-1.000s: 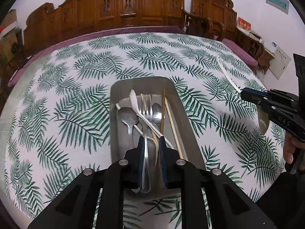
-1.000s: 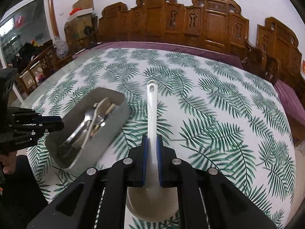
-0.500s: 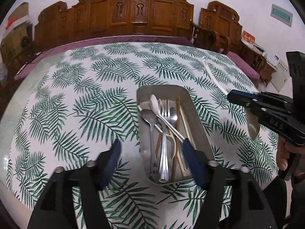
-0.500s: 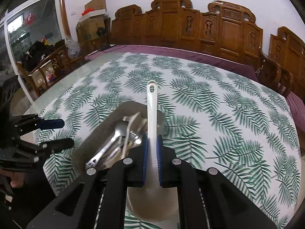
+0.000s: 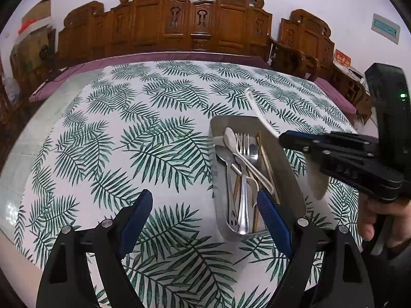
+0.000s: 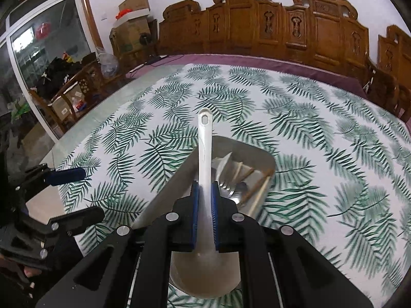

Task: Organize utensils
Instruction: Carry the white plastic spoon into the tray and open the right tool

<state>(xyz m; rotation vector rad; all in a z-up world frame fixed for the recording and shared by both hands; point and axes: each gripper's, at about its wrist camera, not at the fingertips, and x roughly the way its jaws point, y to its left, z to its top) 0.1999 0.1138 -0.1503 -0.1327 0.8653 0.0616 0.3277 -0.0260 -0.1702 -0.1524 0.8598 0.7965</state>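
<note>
Utensils (image 5: 242,169): lying lengthwise inside the metal tray (image 5: 290,169)
Left gripper (image 5: 205,215): jaws just opened wide, empty, by the tray's near end
Right gripper (image 6: 204,213): clamped on white ladle (image 6: 204,138), over the tray

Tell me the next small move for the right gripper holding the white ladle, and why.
Probably lower the right gripper toward the metal tray, then open. It is shut on the white ladle, which hangs above the tray where the other utensils already lie. The left gripper has just been opening, with nothing between its jaws.
</note>
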